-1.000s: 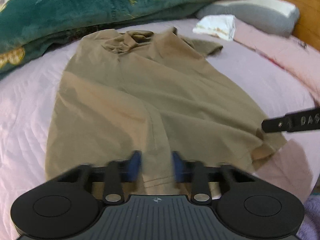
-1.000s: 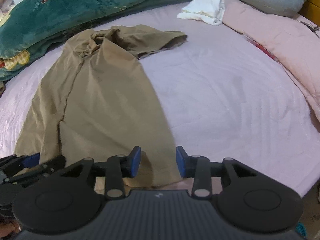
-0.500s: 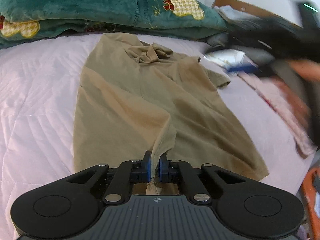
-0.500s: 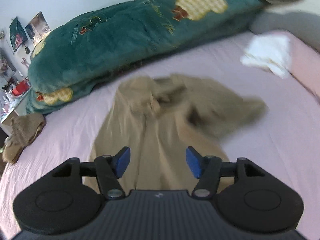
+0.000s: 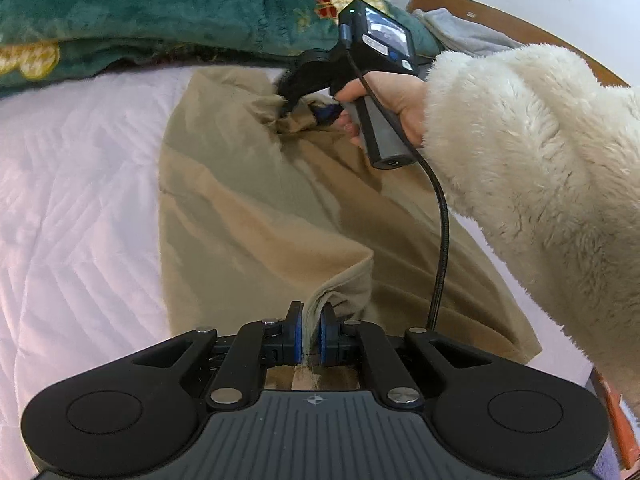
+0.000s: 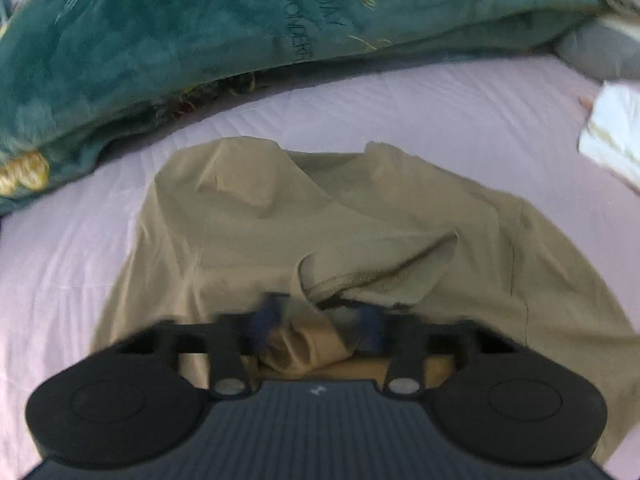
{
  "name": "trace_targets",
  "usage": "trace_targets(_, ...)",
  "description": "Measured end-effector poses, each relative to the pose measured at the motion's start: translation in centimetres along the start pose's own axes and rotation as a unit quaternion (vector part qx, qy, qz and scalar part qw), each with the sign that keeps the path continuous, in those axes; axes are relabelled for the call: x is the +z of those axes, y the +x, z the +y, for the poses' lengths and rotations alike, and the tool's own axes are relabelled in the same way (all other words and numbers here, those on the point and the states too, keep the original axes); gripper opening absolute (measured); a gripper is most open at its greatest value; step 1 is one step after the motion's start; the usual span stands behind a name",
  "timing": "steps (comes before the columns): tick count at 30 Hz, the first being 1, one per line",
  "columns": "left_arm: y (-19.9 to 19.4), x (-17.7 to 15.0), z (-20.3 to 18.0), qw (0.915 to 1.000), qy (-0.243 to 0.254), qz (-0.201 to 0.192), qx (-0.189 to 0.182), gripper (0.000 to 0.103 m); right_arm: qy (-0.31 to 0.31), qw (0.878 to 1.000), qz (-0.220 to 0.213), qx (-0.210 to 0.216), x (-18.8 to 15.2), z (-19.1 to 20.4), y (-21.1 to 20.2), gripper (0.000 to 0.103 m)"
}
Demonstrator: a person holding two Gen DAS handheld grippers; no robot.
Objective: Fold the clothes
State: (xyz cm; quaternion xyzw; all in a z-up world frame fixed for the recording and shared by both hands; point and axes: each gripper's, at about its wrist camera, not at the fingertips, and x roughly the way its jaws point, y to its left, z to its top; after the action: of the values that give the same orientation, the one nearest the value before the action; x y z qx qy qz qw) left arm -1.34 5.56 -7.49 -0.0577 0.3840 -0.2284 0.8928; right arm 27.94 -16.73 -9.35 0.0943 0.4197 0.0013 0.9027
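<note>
Left gripper (image 5: pixel 308 334) clenched on tan T-shirt (image 5: pixel 256 216) hem, tenting it. Right gripper (image 6: pixel 318 326) ahead straddles bunched collar, jaws blurred, apart — likely readying lengthwise fold.

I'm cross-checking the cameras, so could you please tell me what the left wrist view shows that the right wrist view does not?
Only the left wrist view shows the left gripper shut on the shirt hem, plus the hand and fleece sleeve carrying the right gripper. Only the right wrist view shows a white cloth and bunched fabric between its blurred fingers. Both show the shirt, green blanket and pink sheet.
</note>
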Motion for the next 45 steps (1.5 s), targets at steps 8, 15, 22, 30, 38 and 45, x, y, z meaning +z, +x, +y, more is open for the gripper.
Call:
trace_targets(8,-2.1,-0.1,2.6,0.9988,-0.038,-0.024,0.02,0.009,-0.108,0.992,-0.063,0.004,1.6,6.5,-3.6,0.005)
trace_targets(15,-7.1,-0.2,7.2,0.9878,-0.088,-0.063,0.112,0.009,-0.214,0.968,-0.112,0.068,3.4,21.0,-7.2,0.005)
trace_targets(22,-8.6,-3.9,13.9,0.9601,-0.183,-0.025,0.21,0.01,-0.385,0.92,-0.005,0.069,-3.8,38.4,-3.1,0.042)
trace_targets(30,-9.7,-4.1,15.1,0.9674,-0.174,-0.029,0.182,0.016,-0.359,0.924,0.02,0.131,-7.9,33.7,-11.9,0.058)
trace_targets(38,-11.8,-3.8,13.5,0.9791,-0.113,-0.037,0.165,0.061,-0.152,0.988,0.03,0.02,-11.6,8.2,-24.8,0.074)
trace_targets(45,-11.3,-3.2,10.4,0.9843,-0.034,-0.026,0.171,0.064,0.018,0.997,0.065,-0.036,-21.8,-6.7,-26.6,0.077)
